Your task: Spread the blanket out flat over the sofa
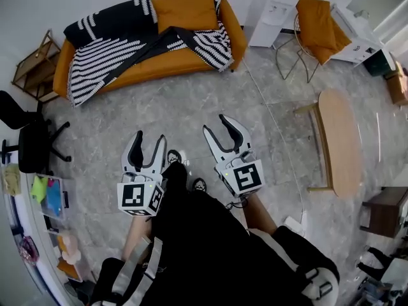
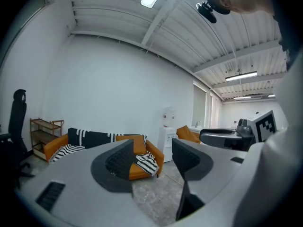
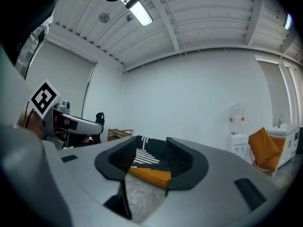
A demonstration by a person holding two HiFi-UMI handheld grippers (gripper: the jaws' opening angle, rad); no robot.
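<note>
Both empty, left gripper (image 1: pixel 149 136) wide, right gripper (image 1: pixel 215 123) half open; blanket (image 1: pixel 102 53) lies bunched and folded on sofa (image 1: pixel 169 62), well ahead; close in first, then pinch two far-apart edge points, pull taut, avoid mid-cloth grabs.

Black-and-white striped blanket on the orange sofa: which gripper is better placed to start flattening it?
Probably right. The right gripper, open and empty, extends nearer the bunched end of the black-and-white striped blanket on the orange sofa. The left gripper, also open, sits farther back. Neither reaches it.
</note>
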